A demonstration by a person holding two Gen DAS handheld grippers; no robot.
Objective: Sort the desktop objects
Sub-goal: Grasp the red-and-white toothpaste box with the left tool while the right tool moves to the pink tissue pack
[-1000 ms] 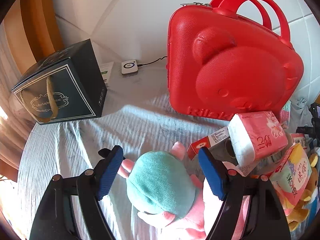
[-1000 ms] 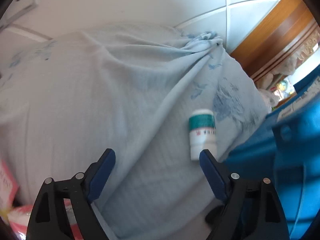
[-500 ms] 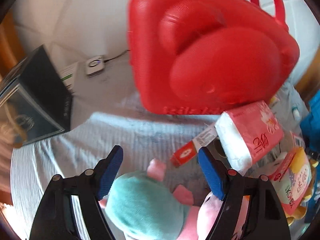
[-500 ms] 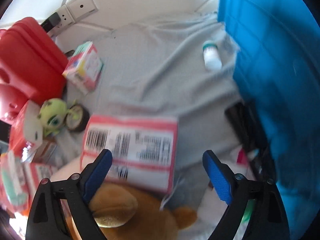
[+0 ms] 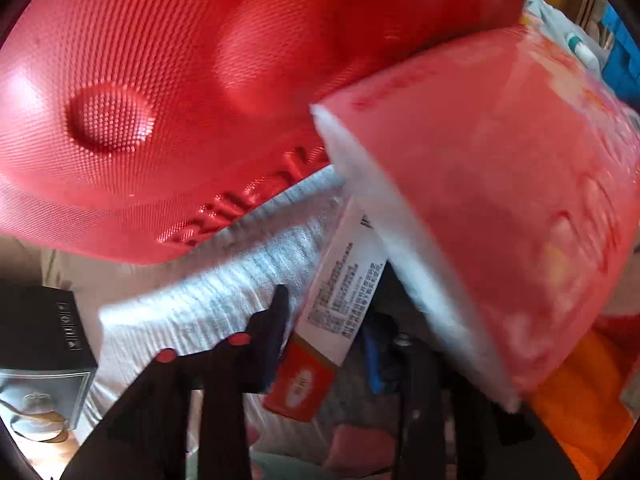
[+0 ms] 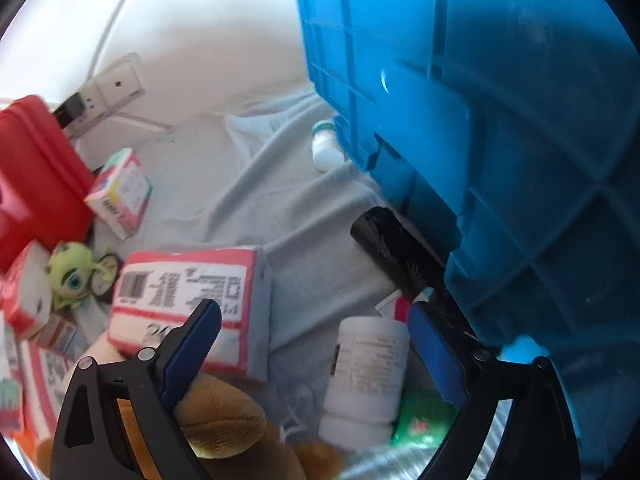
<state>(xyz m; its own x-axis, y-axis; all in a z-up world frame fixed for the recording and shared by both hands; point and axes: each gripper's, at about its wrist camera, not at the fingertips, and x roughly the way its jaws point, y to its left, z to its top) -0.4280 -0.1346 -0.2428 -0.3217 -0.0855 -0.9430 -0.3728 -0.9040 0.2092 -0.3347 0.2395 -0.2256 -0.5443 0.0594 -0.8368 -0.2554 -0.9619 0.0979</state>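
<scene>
In the left wrist view my left gripper (image 5: 326,340) is open, its fingers on either side of a long red-and-white carton (image 5: 328,304) that lies under a pink tissue pack (image 5: 488,208), close to a red case (image 5: 180,92). In the right wrist view my right gripper (image 6: 316,344) is open above a white bottle (image 6: 366,376) lying beside a brown plush toy (image 6: 224,420). A red-and-white packet (image 6: 188,304) lies at its left finger. A blue crate (image 6: 500,140) fills the right side.
A small white bottle (image 6: 326,146) lies by the crate's corner. A black roll (image 6: 400,256) leans at the crate's base. A green plush (image 6: 72,276), a small colourful box (image 6: 120,192) and a wall socket (image 6: 108,92) sit to the left. A dark box (image 5: 40,348) shows in the left wrist view.
My left gripper has moved forward and right, off the teal plush, and now straddles the carton close under the red case. My right gripper has dropped lower over the white bottle.
</scene>
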